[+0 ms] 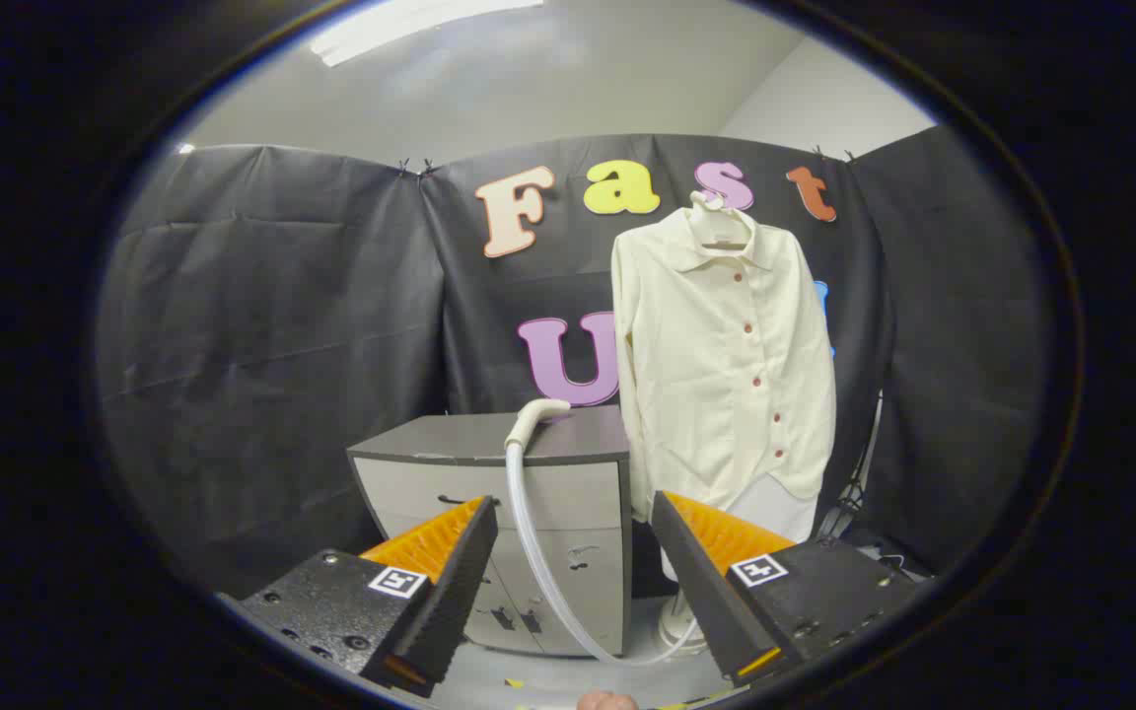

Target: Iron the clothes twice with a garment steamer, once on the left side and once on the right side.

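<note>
The steamer head (535, 412) lies on top of the grey cabinet (489, 463), its pale hose (529, 532) hanging down the front to the base on the floor. I judge the head light and rigid but smooth, and the hose will drag; best to grip its neck. The cream shirt (726, 365) hangs beside the cabinet, soft and loose. The hand-held gripper (574, 523) stands wide open, holding nothing.

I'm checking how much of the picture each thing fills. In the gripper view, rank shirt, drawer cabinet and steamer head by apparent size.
1. Shirt, about level with
2. drawer cabinet; too close to rank.
3. Steamer head, clearly smallest.
The gripper is open, holding nothing.
</note>
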